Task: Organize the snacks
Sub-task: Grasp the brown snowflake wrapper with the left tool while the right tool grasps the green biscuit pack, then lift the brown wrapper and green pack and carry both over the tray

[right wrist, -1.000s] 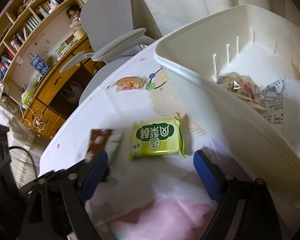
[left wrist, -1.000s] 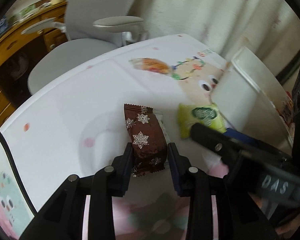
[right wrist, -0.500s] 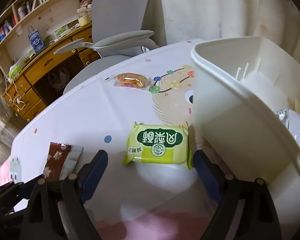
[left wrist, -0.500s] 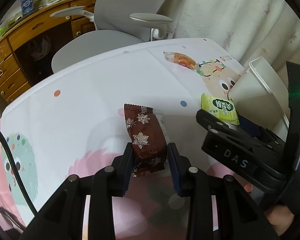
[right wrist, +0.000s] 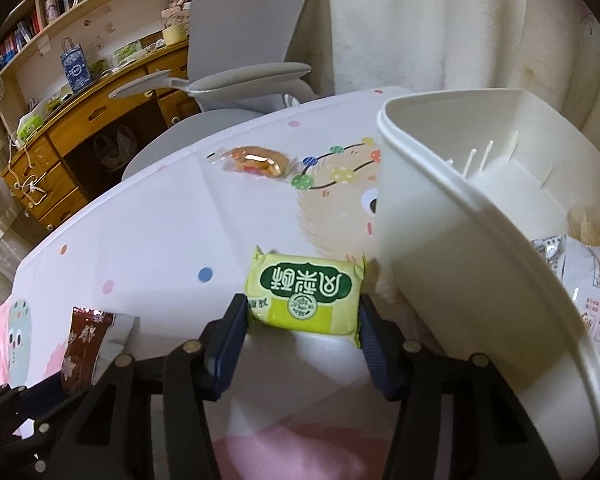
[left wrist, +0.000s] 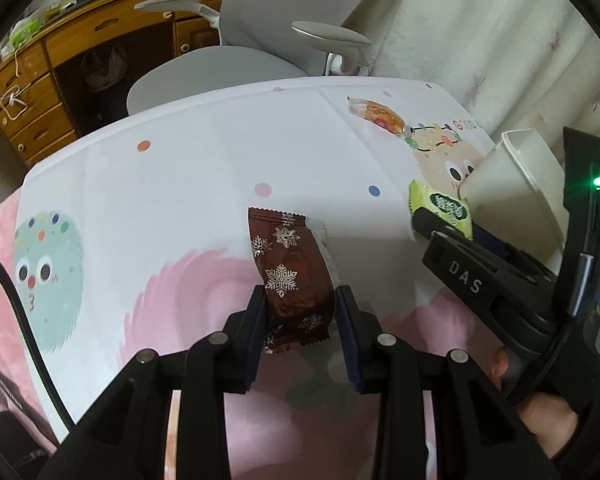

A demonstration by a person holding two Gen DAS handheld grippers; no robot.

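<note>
A brown snack packet with white snowflakes hangs over the patterned tablecloth, and my left gripper is shut on its lower half. In the right wrist view the same packet shows at the lower left. A green snack packet lies beside the white bin. My right gripper is closing around it, and both blue pads touch its short sides. A clear packet with an orange snack lies farther back on the table. Several wrapped snacks lie inside the bin.
A grey office chair stands behind the table's far edge, with a wooden desk and bookshelves beyond. A curtain hangs behind the bin. A person's gloved hand holds the right gripper close to my left one.
The right gripper's jaws have come in from wide apart onto the green packet's sides. The left gripper, holding the brown packet, has drifted back and rolled, so more of the table shows.
</note>
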